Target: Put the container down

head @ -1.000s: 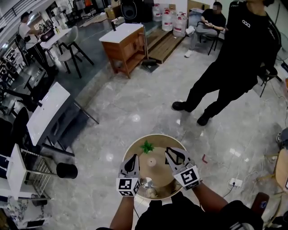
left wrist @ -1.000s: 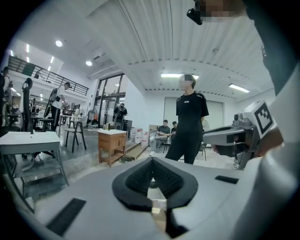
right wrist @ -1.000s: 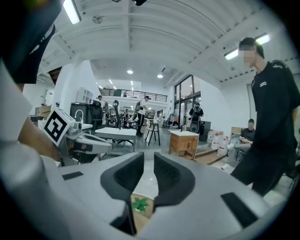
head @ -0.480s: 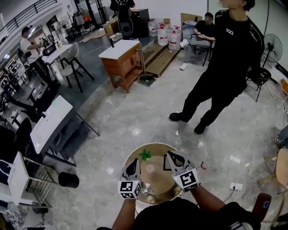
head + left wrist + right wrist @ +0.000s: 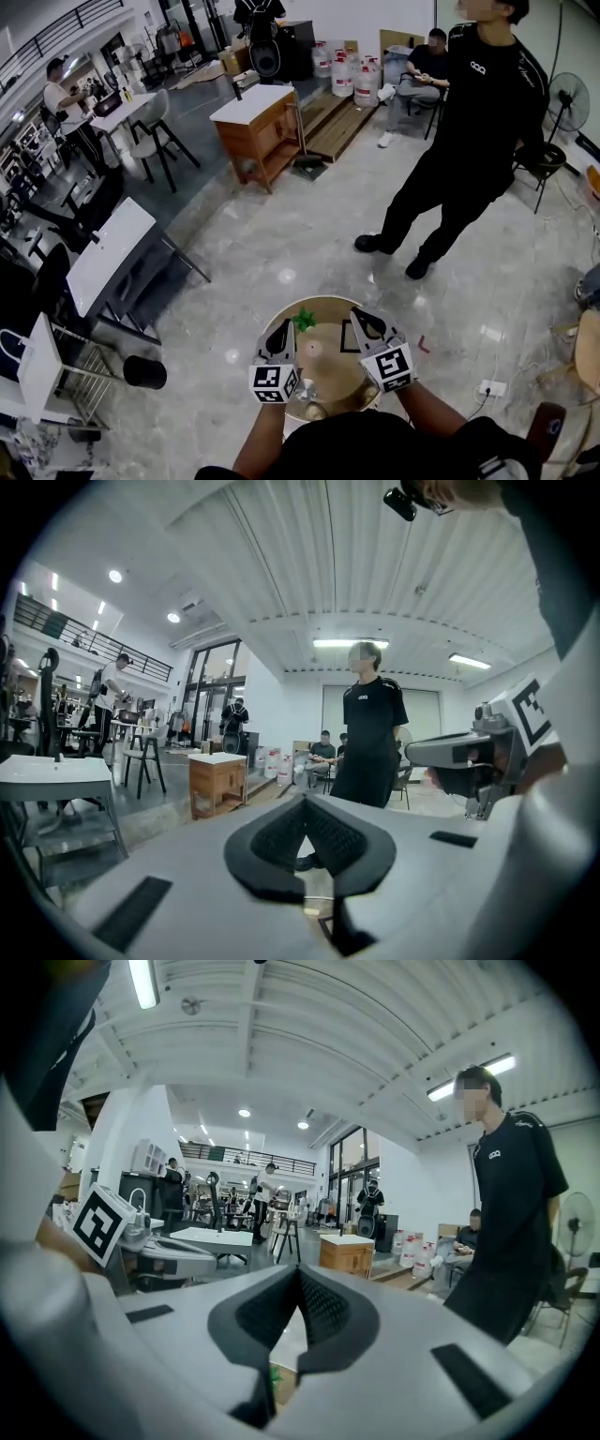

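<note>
Left tool (image 5: 283, 326), right tool (image 5: 356, 316), jaws together, empty, over round table (image 5: 330, 364)

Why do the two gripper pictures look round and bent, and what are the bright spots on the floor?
Left gripper view and right gripper view: wide-angle lenses bow the ceiling and leave black corners. Head view: the spots are lamp glare on the glossy floor.

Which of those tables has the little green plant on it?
The round table at the bottom of the head view; the plant sits near its far edge. The white-topped cabinet and the white desk show none.
</note>
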Tool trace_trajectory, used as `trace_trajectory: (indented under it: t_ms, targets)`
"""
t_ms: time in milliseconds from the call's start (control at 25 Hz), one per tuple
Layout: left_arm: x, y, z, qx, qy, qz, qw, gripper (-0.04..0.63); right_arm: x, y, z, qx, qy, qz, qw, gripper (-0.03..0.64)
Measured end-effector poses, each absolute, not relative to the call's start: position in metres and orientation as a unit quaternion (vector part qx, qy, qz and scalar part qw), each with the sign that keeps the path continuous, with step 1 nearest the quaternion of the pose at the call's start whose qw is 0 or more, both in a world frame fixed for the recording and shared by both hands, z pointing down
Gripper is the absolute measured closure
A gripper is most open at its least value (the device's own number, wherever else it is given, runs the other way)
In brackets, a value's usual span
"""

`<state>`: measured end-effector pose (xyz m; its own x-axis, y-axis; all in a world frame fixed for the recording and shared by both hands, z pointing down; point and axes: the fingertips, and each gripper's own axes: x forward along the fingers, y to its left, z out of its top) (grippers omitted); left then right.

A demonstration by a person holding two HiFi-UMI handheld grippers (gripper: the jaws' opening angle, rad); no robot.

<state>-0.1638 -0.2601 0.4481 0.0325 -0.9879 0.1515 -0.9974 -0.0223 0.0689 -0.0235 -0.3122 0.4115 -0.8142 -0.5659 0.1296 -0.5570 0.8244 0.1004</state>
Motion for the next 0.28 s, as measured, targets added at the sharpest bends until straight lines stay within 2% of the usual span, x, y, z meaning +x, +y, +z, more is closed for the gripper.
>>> trace_trajectory:
  t_ms: [280]
  targets:
    - [-0.152, -0.254, 0.454, 0.719, -0.689, 0.038, 0.088, 0.601, -0.016, -0.311, 0.419, 0.303, -0.947, -0.039, 0.098, 0.618]
